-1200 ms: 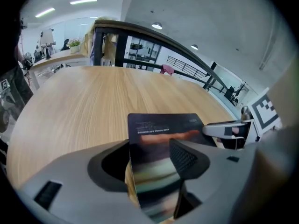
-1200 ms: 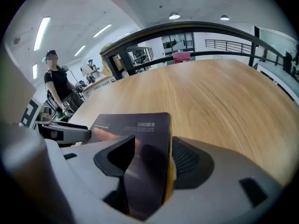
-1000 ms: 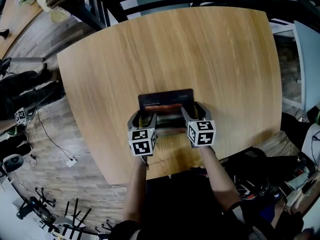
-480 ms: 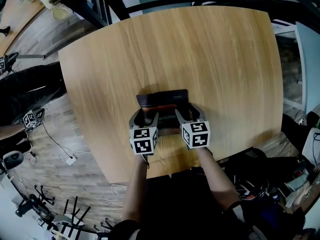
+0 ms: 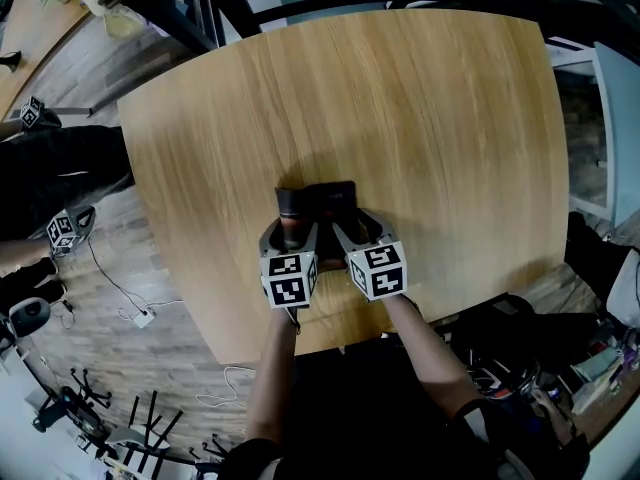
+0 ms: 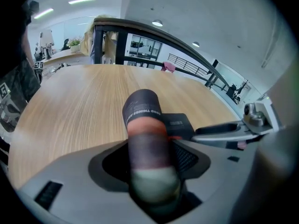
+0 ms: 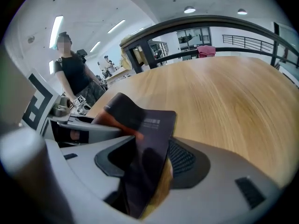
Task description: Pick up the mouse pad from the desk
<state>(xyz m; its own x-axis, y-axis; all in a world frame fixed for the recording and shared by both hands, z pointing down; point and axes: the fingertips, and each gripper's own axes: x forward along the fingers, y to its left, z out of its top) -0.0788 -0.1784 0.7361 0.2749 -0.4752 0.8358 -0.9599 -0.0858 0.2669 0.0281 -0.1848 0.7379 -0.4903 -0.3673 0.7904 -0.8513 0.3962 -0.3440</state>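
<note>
Dark rubber rectangular mouse pad [image 5: 318, 198], frame centre, bowed over light wooden desk [image 5: 420, 108]; left gripper [image 5: 289, 230] clamps its left end, right gripper [image 5: 357, 230] its right.

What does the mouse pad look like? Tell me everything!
The mouse pad is thin, dark and bendy, with an orange-red stripe and small white print. It is curled up between the left gripper and the right gripper, each clamped on one side. Below is the wooden desk; I cannot tell if they touch.
</note>
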